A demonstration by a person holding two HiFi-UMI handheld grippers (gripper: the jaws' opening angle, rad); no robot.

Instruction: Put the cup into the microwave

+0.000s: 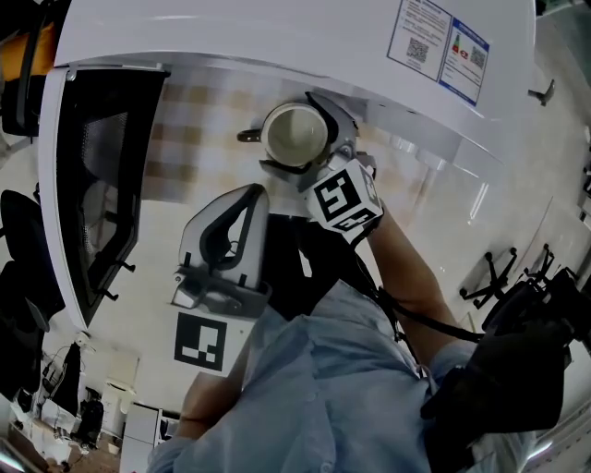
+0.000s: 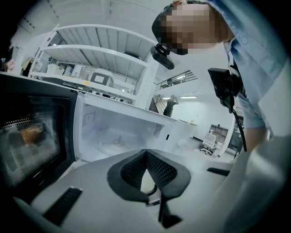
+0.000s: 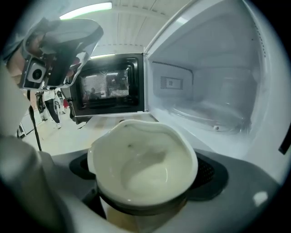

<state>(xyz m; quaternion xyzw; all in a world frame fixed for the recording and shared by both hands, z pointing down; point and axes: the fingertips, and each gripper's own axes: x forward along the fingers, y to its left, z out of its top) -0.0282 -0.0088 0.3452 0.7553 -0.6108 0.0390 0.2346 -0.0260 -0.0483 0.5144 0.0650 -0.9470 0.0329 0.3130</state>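
Cup held in front of the open microwave.
The right hand-held gripper (image 1: 301, 146) is clamped on the white cup (image 3: 144, 159), which sits upright between its jaws. The microwave (image 3: 204, 59) cavity lies just ahead, with the door (image 3: 109, 86) swung to its left. The left hand-held gripper (image 2: 145, 157) hangs beside it, jaws together, holding nothing.

Light: bright, cool, even; ceiling strip lamp (image 3: 86, 10) overhead.
Glare: glossy white microwave casing (image 1: 277, 37) blown out in head view.
Distortion: heavy fisheye, black vignetted corners in both gripper views.
Focus: cream ceramic cup (image 3: 143, 164) soft, close to lens.
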